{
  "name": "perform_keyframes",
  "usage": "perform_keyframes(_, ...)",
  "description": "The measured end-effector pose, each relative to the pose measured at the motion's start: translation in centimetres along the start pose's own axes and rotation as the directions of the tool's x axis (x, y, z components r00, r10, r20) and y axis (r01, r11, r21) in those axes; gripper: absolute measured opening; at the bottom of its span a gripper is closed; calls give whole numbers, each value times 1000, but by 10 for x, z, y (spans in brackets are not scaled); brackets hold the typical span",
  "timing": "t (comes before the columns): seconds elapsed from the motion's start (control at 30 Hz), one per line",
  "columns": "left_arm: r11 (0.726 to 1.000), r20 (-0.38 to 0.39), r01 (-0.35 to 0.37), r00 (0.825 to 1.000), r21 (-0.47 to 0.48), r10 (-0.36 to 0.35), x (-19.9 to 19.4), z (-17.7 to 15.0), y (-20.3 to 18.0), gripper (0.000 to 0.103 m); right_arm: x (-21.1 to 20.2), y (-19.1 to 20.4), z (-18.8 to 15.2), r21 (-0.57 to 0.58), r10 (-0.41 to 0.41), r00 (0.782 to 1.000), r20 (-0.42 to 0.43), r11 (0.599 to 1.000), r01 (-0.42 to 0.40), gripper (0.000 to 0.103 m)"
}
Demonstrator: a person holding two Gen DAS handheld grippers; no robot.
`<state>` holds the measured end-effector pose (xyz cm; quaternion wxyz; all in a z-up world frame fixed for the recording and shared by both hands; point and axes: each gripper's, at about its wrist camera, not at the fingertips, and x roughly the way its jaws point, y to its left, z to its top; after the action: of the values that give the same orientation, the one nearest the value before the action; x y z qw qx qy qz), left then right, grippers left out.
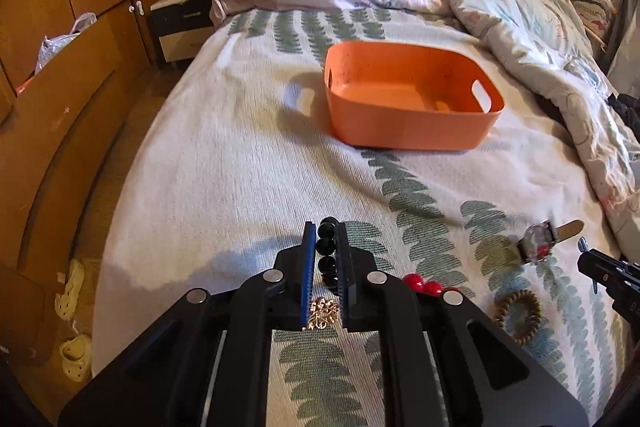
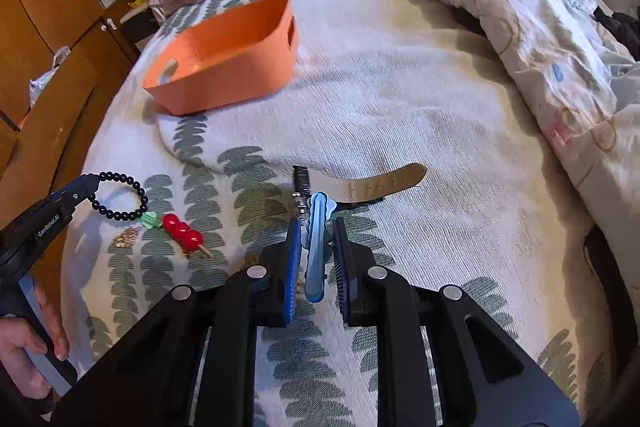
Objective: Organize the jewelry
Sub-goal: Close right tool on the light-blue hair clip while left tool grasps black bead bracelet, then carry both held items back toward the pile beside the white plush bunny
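My left gripper (image 1: 326, 227) is shut on a black bead bracelet (image 1: 326, 251); in the right wrist view the bracelet (image 2: 120, 195) hangs from its tip (image 2: 90, 183) just above the bed. My right gripper (image 2: 318, 223) is shut on a light blue hair clip (image 2: 316, 247). An orange bin (image 1: 412, 99) stands on the bedspread ahead, empty, and shows in the right wrist view (image 2: 224, 59). A red bead hairpin (image 2: 182, 233), a gold brooch (image 2: 127, 238), a wristwatch (image 1: 540, 241) with a tan strap (image 2: 384, 183) and a brown coil hair tie (image 1: 518, 315) lie on the bed.
A crumpled duvet (image 1: 520, 27) covers the right and far side of the bed. Wooden wardrobes (image 1: 60, 67) and a nightstand (image 1: 180, 23) stand left of the bed. Yellow slippers (image 1: 74, 355) lie on the floor.
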<state>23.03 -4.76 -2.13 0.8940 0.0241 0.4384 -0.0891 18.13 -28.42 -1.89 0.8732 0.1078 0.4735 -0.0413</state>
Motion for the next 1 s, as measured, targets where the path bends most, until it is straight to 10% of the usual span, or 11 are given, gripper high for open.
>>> perform_keyframes(0.4,1000,87,10,996,9,-11,-68,1,-6,10,-62,12,-20,-8,42,997,63,999,-42,16)
perform_keyframes(1.0,1000,176,9,984,21,-13,-197,-78,-23,10,-174,11,-148,-10,140,982,126,990,-139,16)
